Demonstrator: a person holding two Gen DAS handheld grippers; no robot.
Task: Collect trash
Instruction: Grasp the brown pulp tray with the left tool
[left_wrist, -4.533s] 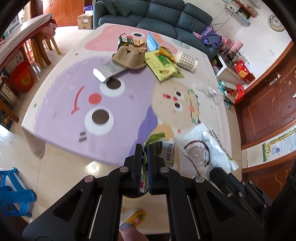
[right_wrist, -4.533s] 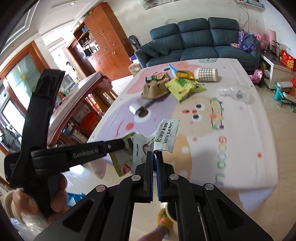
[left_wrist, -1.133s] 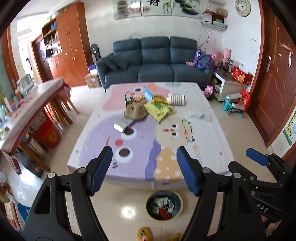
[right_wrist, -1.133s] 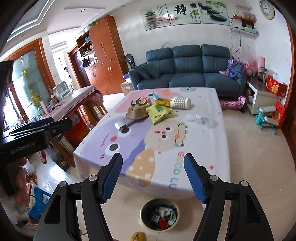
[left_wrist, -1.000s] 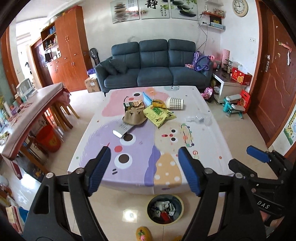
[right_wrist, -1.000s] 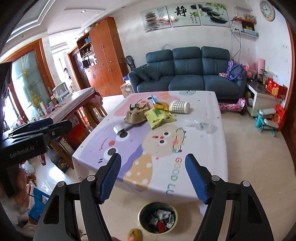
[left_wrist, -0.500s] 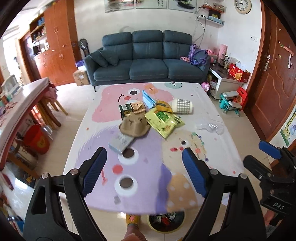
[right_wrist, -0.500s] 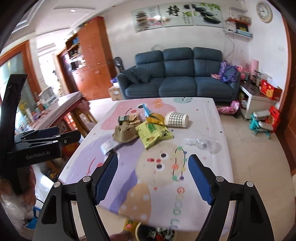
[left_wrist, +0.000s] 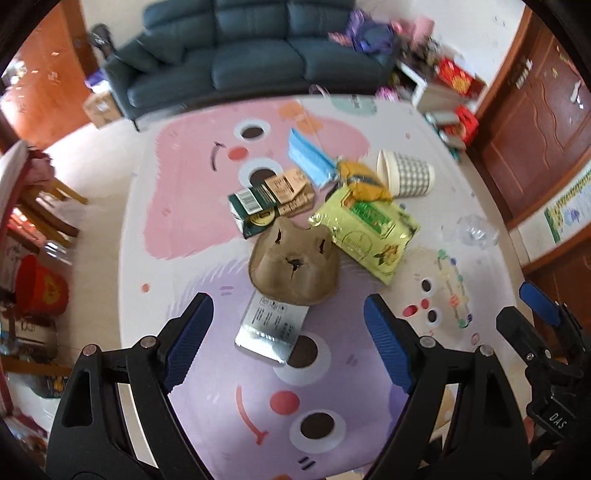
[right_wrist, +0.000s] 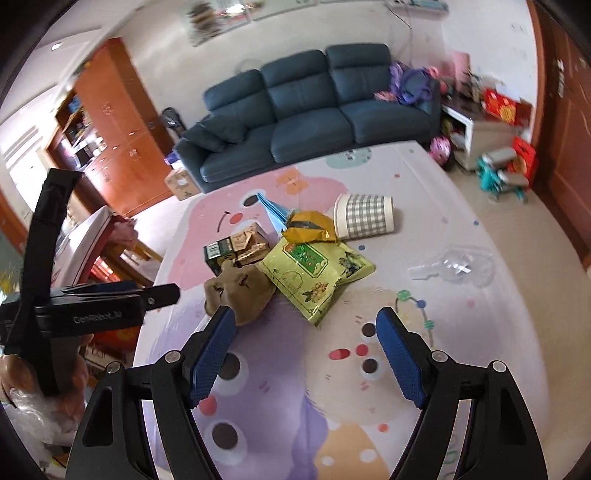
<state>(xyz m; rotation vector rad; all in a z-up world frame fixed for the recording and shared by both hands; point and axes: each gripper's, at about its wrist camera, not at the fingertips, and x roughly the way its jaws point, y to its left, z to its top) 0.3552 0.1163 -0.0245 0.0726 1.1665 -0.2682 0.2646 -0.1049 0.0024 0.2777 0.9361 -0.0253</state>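
Trash lies in a heap on the cartoon-print table (left_wrist: 192, 206). A silver foil packet (left_wrist: 271, 325) sits nearest, half under a brown bear-face pulp tray (left_wrist: 293, 267) (right_wrist: 242, 291). Behind them are a dark green carton (left_wrist: 253, 212), a yellow-green snack bag (left_wrist: 367, 230) (right_wrist: 314, 273), a blue mask (left_wrist: 308, 158), a checked paper cup (left_wrist: 406, 173) (right_wrist: 364, 219) and clear plastic wrap (right_wrist: 454, 267). My left gripper (left_wrist: 286, 349) is open above the foil packet. My right gripper (right_wrist: 306, 354) is open just short of the snack bag, holding nothing.
A blue sofa (left_wrist: 255, 48) (right_wrist: 314, 107) stands beyond the table's far edge. A red bucket (left_wrist: 40, 291) and wooden stools are at the left; toys and boxes (right_wrist: 502, 166) crowd the right by a wooden door. The left gripper's handle (right_wrist: 55, 302) fills the right view's left side.
Both grippers, shut on wrappers 4.5 s ago, are now open and empty. In the last second they moved from above the floor bin forward over the table to the trash heap.
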